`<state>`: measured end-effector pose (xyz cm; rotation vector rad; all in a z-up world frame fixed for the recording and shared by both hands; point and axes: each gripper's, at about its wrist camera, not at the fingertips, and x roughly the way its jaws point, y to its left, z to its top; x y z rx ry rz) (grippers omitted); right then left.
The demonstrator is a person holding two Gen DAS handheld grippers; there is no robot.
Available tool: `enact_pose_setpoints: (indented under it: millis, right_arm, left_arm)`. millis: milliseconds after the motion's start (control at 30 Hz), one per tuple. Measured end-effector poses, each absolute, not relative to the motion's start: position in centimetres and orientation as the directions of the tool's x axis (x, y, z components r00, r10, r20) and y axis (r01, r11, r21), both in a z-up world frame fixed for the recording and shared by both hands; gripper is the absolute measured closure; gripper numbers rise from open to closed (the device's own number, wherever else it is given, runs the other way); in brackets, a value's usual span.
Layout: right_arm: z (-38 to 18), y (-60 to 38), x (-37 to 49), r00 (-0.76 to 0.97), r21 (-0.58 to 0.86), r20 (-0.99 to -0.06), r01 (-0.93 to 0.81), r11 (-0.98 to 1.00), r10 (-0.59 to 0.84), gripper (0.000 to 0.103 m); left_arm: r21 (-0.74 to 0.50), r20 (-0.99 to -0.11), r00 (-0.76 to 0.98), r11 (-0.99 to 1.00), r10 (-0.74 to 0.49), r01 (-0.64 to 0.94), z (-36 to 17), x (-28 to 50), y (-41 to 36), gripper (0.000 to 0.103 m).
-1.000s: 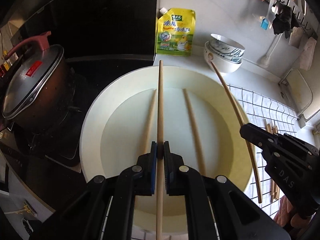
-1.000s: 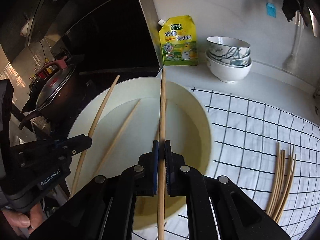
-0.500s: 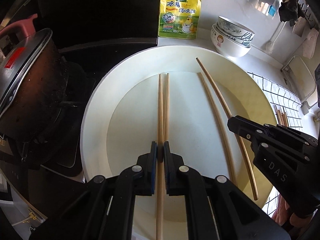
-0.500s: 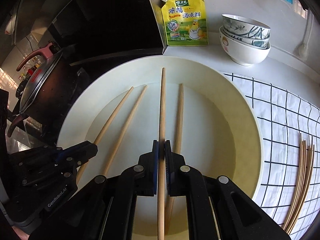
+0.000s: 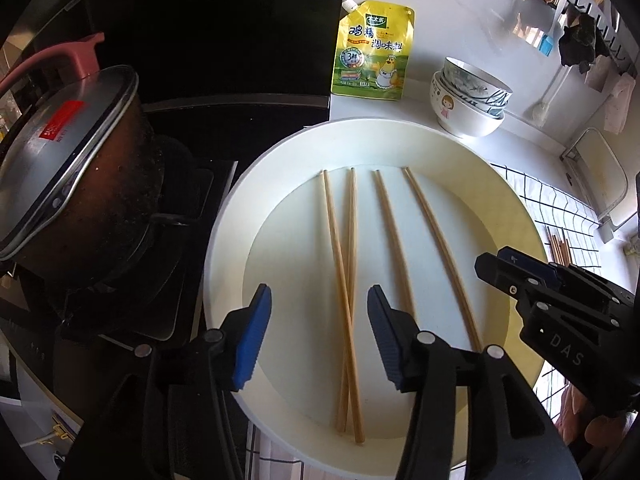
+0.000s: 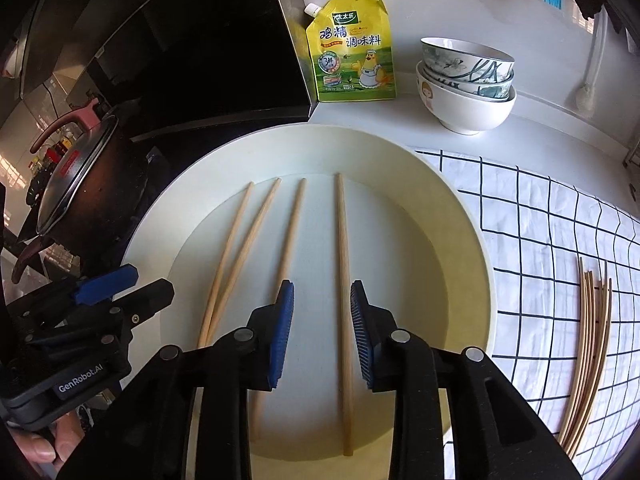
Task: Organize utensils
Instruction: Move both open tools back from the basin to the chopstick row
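The left gripper (image 5: pixel 318 330) is seen with its jaws opening, and two crossed chopsticks (image 5: pixel 345 280) lie between the blue pads (image 5: pixel 250 340) without being touched. The right gripper (image 6: pixel 322 330) is also opening; one chopstick (image 6: pixel 343 280) lies between its pads (image 6: pixel 280 332), free of both. All four chopsticks are laid in the white plate (image 5: pixel 224 240), pointing toward the wall, and the two right ones are set apart from the crossed pair. The plate is placed beside a dark pot (image 5: pixel 80 184) on the stove. Behind the plate a yellow pouch (image 5: pixel 370 50) is leaned on the wall, and stacked bowls (image 5: pixel 468 100) are found near it. To the right a checked cloth (image 6: pixel 540 216) is spread, and on it more chopsticks (image 6: pixel 586 344) are gathered in a bundle.
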<state>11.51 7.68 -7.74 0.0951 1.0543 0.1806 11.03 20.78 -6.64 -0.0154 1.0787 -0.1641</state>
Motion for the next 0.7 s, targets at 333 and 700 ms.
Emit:
enact_pose_setpoints:
  millis: [333,700]
  right_arm:
    - [-6.7,7.0,10.1,0.503,0.163,-0.845,-0.082,0.983,0.182,0.071]
    - [-4.6,2.5,7.4,0.566,0.152,-0.814,-0.003,0.988,0.127,0.066]
  left_arm:
    - [-0.096,-0.862,0.484,0.986,-0.151,0.137,-5.4,9.6,20.4,0.045]
    - [-0.099,-0.838,0.514,0.977,-0.183,0.187,-3.6,8.4,17.7,0.04]
